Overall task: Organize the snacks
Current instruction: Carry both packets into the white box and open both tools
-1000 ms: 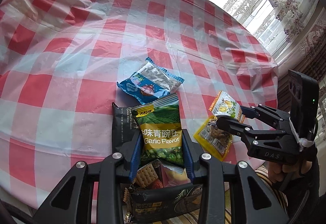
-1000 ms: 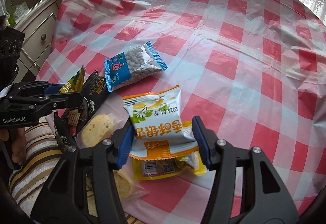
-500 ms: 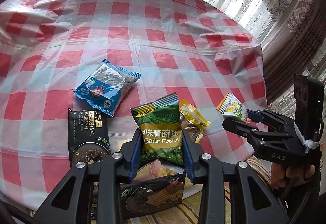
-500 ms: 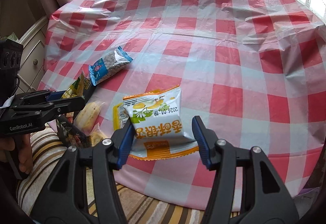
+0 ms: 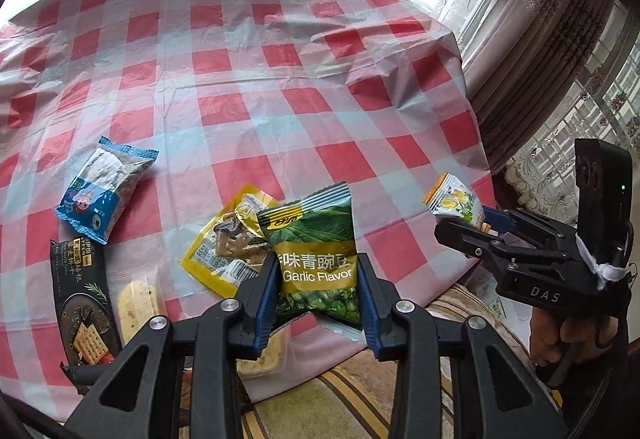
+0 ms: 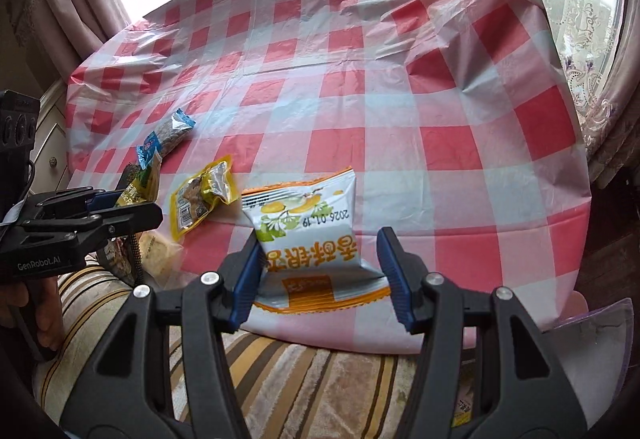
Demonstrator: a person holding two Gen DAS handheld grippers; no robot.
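Left gripper (image 5: 318, 289) pinches the green garlic-flavor pea packet (image 5: 316, 259), lifted over the table's near edge. Right gripper (image 6: 320, 267) clamps the white-and-orange snack packet (image 6: 308, 235), also aloft by that edge. Below lie the yellow pouch (image 5: 228, 239), blue packet (image 5: 104, 191) and black cracker pack (image 5: 82, 299). Risk: slick film sliding from either pinch and dropping off the edge.

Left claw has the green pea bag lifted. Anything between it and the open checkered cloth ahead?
Only the yellow packet, lying on the cloth just ahead-left of the pea bag held in the left claw. Beyond it the tablecloth shows bare.
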